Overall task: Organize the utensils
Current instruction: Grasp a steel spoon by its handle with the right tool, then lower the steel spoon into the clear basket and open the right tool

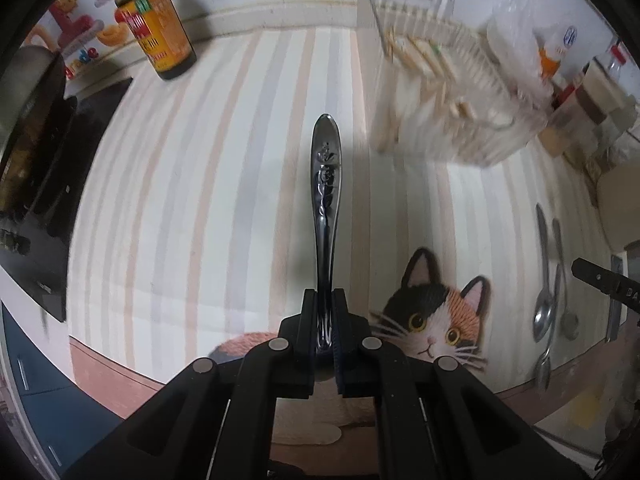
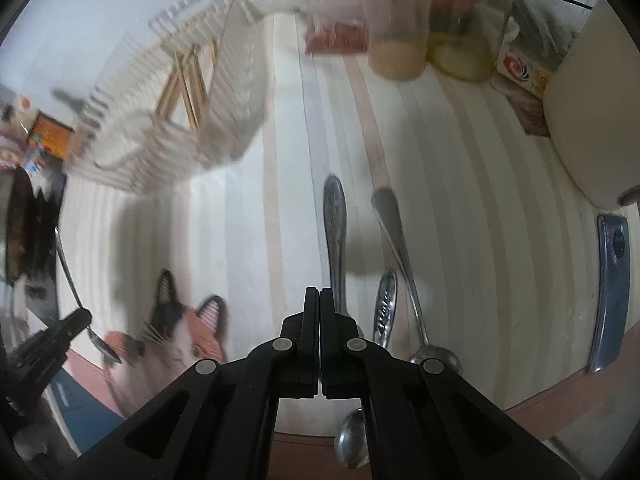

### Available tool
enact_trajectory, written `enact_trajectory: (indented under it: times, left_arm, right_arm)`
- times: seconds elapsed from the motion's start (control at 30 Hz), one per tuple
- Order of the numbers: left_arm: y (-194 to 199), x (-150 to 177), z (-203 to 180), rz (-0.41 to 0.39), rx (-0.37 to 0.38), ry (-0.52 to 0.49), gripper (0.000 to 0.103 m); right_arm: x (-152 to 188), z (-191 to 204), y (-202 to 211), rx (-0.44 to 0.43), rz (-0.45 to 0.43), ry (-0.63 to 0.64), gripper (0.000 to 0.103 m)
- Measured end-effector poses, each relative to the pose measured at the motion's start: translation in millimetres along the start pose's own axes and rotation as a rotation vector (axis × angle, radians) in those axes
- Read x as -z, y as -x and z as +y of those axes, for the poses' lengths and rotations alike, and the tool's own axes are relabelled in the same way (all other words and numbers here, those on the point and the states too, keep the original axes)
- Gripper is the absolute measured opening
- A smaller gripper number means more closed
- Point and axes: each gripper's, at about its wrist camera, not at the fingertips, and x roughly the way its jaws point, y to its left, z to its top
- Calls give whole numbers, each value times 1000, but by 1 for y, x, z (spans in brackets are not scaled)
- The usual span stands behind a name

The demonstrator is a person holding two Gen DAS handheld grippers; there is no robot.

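The left gripper grips an ornate-handled spoon, apparently mid-carry toward the clear slatted utensil basket up ahead to its right, while the right gripper sits clenched empty just left of three spoons awaiting pickup.

both grippers point steeply down, fingers closed.

Both claws are matte black plastic: left claw, right claw, each with four round silver rivets on angular linkage arms.
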Motion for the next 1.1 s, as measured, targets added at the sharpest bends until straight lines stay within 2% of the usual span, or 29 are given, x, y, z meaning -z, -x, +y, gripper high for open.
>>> enact_trajectory:
  times: [0.13, 0.2, 0.23, 0.27, 0.33, 0.37, 0.43, 0.47, 0.5, 0.53, 0.6, 0.73, 0.9, 1.1]
  left_arm:
    - [14, -8, 6, -40, -3, 4, 4]
    - [14, -12, 7, -46, -15, -1, 4]
    - [9, -13, 6, -43, -18, -1, 4]
    - [6, -13, 6, -37, -19, -1, 4]
    - [-4, -14, 6, -23, -24, -6, 4]
    - [-8, -14, 5, -14, -26, -8, 4]
    - [-16, -12, 3, 1, -28, -10, 4]
    - [-18, -11, 2, 6, -29, -11, 4]
    - [-20, -10, 2, 11, -28, -11, 4]
    - [-21, -9, 1, 13, -27, -10, 4]
    - [-22, -8, 2, 14, -21, -3, 4]
    - [-14, -6, 8, -4, -22, 11, 4]
    - [6, -10, 21, -46, -16, 48, 4]
    - [48, -27, 25, -131, 17, 60, 4]
  right_arm:
    - [-9, -3, 10, -68, -9, -33, 0]
    - [-14, -8, 0, -73, 27, -52, 2]
    - [-25, -8, -5, -68, 54, -53, 8]
    - [-27, -8, -16, -60, 83, -52, 25]
    - [-30, 3, -30, -21, 109, -29, 46]
    - [-28, 3, -32, 2, 121, -20, 46]
    - [-25, 8, -51, 65, 178, 4, 45]
    - [-23, 15, -49, 89, 147, 39, 21]
    - [-21, 21, -51, 137, 152, 67, 8]
    - [-19, 26, -50, 191, 138, 95, 8]
    - [-18, 28, -49, 187, 130, 90, 7]
    - [-14, 18, -35, 126, 96, 31, 7]
    - [-13, 16, -6, 62, 48, 21, 7]
    - [-36, 33, 45, -30, -53, 22, 7]
